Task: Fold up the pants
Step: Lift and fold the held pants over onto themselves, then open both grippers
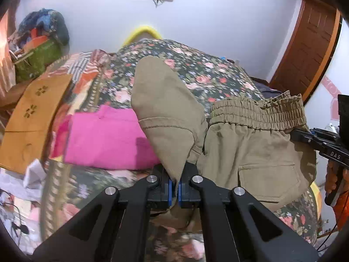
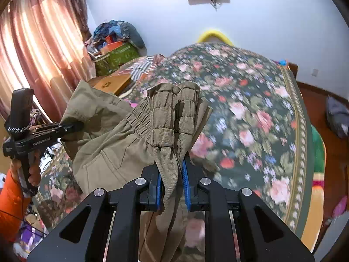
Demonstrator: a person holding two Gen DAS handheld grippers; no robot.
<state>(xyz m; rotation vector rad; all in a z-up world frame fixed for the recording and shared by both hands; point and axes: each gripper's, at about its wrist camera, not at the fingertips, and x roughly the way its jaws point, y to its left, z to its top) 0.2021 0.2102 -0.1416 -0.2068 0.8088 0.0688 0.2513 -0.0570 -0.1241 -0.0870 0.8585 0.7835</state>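
Observation:
The khaki pants (image 1: 250, 152) hang in the air above a bed with a floral cover (image 1: 196, 74). My left gripper (image 1: 174, 193) is shut on a folded edge of a pant leg (image 1: 161, 109) that stands up in front of it. My right gripper (image 2: 172, 187) is shut on the bunched elastic waistband (image 2: 172, 118). The waistband also shows in the left wrist view (image 1: 257, 111), with the right gripper (image 1: 305, 138) at its right end. In the right wrist view the left gripper (image 2: 72, 128) holds the pants at the far left.
A folded pink cloth (image 1: 104, 137) and an orange-brown cloth (image 1: 32, 118) lie on the bed's left side. A pile of clothes on a green box (image 1: 41, 50) stands at the back left. A wooden door (image 1: 309, 43) is at the right, pink curtains (image 2: 32, 54) at the left.

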